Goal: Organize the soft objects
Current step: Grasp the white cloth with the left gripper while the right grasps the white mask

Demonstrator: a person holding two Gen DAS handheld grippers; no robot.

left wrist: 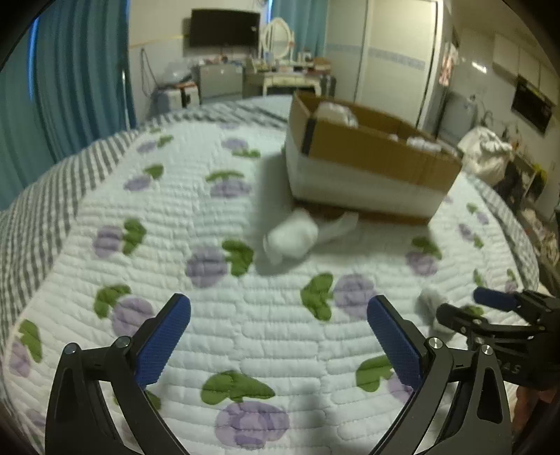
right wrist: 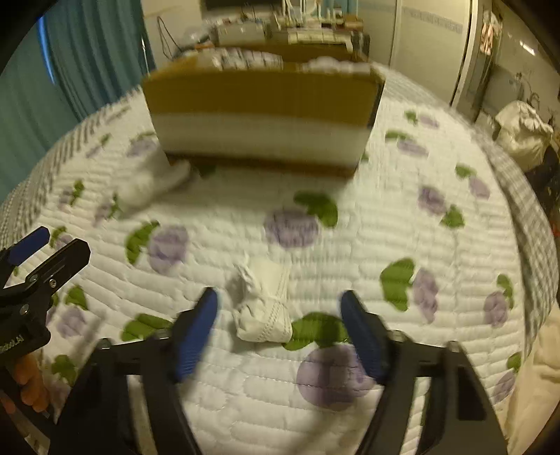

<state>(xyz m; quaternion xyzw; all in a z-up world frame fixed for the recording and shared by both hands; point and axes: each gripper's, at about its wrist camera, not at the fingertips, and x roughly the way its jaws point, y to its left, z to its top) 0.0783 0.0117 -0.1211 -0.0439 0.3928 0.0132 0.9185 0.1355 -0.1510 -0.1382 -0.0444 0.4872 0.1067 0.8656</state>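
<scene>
A cardboard box (left wrist: 371, 154) stands on the quilted bed, with several white soft bundles inside; it also shows in the right wrist view (right wrist: 262, 101). A rolled white sock bundle (left wrist: 295, 236) lies in front of the box's near left corner; it shows blurred in the right wrist view (right wrist: 154, 183). A smaller knotted white bundle (right wrist: 262, 304) lies just ahead of my right gripper (right wrist: 280, 315), which is open with the bundle between its fingertips and slightly beyond them. My left gripper (left wrist: 280, 315) is open and empty over the quilt. The right gripper (left wrist: 465, 308) also shows in the left wrist view beside the small bundle (left wrist: 432, 299).
The quilt (left wrist: 210, 210) has purple and green flower prints and a grey checked border. Blue curtains (left wrist: 70, 87) hang at the left. A white bag (left wrist: 486, 154) sits off the bed at the right. Furniture and a TV (left wrist: 224, 28) stand at the back.
</scene>
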